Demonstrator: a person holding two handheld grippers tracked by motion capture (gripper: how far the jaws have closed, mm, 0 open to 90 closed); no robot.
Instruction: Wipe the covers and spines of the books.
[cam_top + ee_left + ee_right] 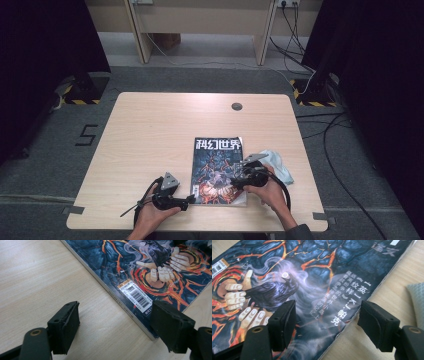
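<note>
Magazine (218, 170) lies flat on tabletop (150, 135). Left claw (189, 200) gapes across its spine corner, right claw (235, 181) across the opposite edge; both empty, probably positioned for lifting.

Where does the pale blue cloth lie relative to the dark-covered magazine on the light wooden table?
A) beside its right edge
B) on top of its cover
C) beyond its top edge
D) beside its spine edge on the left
A: in the high view the pale blue cloth lies on the table just right of the dark-covered magazine.
</note>
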